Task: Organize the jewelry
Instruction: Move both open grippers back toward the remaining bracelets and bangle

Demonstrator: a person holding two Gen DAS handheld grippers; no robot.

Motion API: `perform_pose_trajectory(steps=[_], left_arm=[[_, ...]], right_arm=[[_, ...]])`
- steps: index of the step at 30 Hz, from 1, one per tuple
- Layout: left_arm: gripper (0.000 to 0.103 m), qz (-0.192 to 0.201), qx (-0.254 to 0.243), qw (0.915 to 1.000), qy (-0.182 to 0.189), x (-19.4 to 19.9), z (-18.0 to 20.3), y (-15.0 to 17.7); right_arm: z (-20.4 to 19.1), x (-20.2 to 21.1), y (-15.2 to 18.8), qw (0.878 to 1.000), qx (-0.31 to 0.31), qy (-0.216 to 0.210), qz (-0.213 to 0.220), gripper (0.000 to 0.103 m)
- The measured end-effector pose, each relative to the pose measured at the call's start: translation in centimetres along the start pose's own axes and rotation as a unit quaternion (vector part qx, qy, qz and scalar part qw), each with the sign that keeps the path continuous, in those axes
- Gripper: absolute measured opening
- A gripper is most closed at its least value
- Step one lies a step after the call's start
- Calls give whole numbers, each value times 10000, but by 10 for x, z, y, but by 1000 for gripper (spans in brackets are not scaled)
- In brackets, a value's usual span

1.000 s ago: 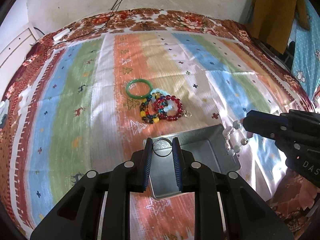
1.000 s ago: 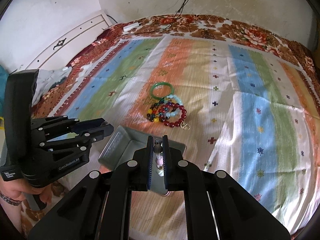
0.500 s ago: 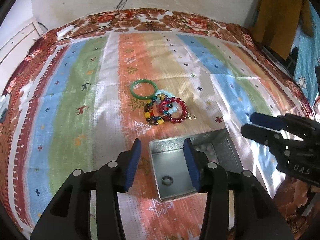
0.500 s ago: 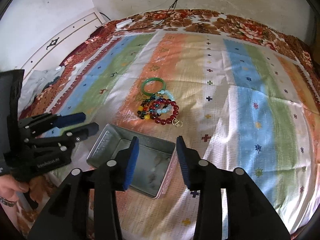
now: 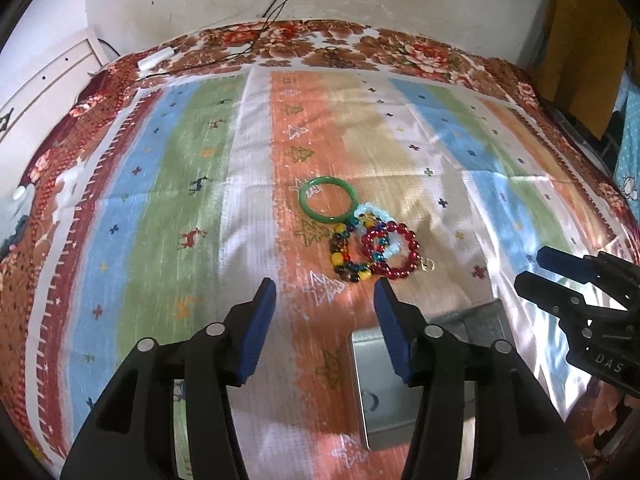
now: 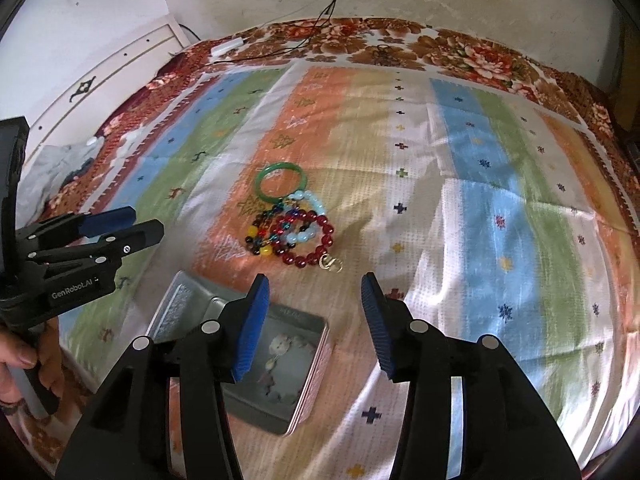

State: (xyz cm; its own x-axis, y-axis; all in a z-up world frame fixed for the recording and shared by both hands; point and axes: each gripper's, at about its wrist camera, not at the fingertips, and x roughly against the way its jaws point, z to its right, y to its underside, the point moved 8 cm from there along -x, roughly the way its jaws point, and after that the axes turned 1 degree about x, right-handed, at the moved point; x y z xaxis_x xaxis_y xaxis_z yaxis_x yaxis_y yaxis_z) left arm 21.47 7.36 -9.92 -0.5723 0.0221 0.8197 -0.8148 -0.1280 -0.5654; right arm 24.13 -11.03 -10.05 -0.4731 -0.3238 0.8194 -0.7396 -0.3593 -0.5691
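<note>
Shiny metal tin; glossy, probably glass beads; woven cloth.

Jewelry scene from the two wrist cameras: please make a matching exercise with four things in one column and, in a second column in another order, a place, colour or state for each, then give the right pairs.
Things:
1. bangle
2. metal tin
3. left gripper
4. red bead bracelet

Descriptions:
A. open, nothing between its fingers
B. plain green ring, at the far end of the pile
C. holds pale beads inside
D. has a small gold charm on it

Right pairs: 1-B, 2-C, 3-A, 4-D
</note>
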Motion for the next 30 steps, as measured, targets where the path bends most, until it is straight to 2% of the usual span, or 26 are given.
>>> perform_pose_trajectory(steps=[3, 8, 14, 18, 30], left_arm=[[53, -116, 6, 9999, 37, -6, 0, -2], [56, -30, 94, 9999, 70, -10, -5, -14], [57, -162, 92, 9998, 19, -26, -10, -19], [57, -306, 291, 9990, 123, -41, -15, -25], [58, -450, 231, 9987, -111, -74, -25, -37]], right_arm=[[3, -10, -3, 10000, 10, 50, -79, 48], [10, -22, -9, 9998, 4, 131, -147, 48], [11, -36, -16, 9997, -80, 36, -226, 48], [9, -48, -18, 9996, -34, 29, -293, 48], [13, -81, -25, 9984, -51, -10, -564, 48]])
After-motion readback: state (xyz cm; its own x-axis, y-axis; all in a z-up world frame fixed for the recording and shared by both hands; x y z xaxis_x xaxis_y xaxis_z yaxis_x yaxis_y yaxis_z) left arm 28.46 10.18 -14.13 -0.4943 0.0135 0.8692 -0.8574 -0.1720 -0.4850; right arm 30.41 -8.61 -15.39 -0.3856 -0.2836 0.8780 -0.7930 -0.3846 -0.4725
